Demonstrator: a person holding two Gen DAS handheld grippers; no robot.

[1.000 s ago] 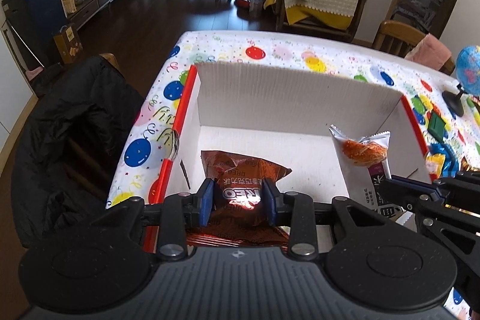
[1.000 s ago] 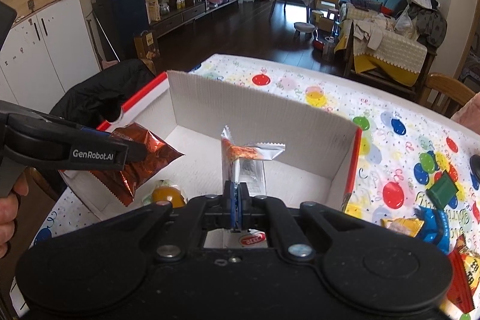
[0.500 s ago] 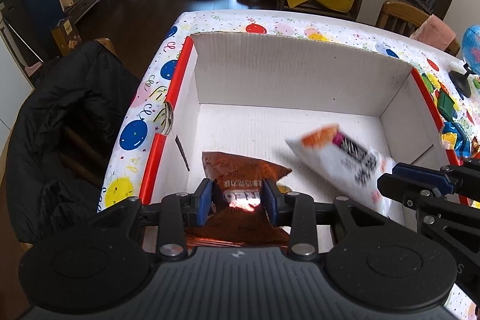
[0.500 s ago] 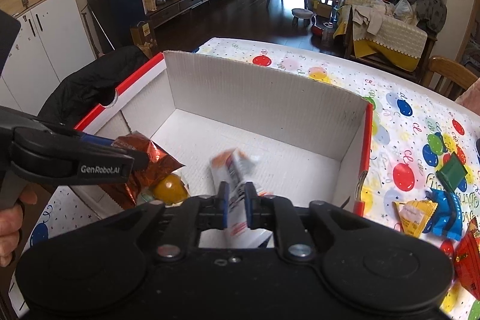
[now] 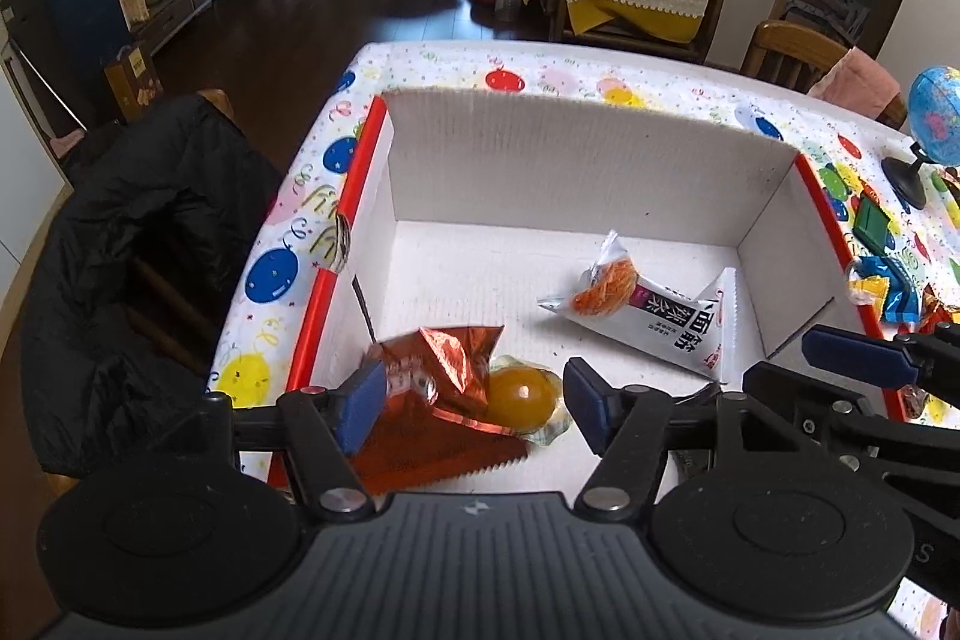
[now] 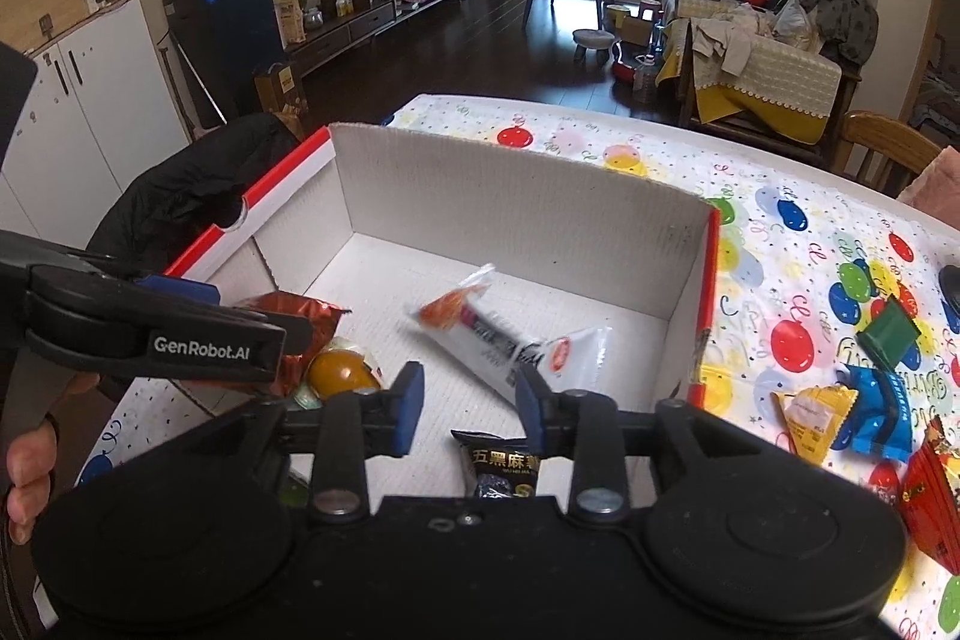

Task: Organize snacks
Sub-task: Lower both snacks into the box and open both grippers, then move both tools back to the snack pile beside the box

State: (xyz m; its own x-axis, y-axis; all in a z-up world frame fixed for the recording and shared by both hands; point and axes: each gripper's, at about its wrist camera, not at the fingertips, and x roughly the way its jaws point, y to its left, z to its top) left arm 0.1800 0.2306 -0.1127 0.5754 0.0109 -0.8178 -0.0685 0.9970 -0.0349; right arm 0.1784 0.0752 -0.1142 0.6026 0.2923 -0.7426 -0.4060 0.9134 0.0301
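Note:
A white cardboard box (image 5: 570, 160) with red rims stands on the balloon-print tablecloth. My left gripper (image 5: 471, 403) hangs over its near left corner with its jaws opening. The brown foil packet (image 5: 444, 370) lies loose on the box floor between and below them, beside a clear-wrapped orange snack (image 5: 519, 391). My right gripper (image 6: 469, 407) is over the box's near side, jaws opening, nothing pressed between the pads. The white packet (image 6: 510, 340) lies flat on the floor of the box (image 6: 510, 196) ahead of it. A black packet (image 6: 504, 460) lies under the right gripper.
Loose snacks lie on the cloth right of the box: a yellow packet (image 6: 810, 418), a blue one (image 6: 882, 412), a red one (image 6: 930, 496) and a green block (image 6: 888, 325). A globe (image 5: 936, 118) stands at the far right. A black jacket (image 5: 138, 232) drapes a chair on the left.
Both grippers opened. The brown foil packet dropped from the left jaws onto the box floor. The white packet fell out of the right jaws and now lies flat in the box.

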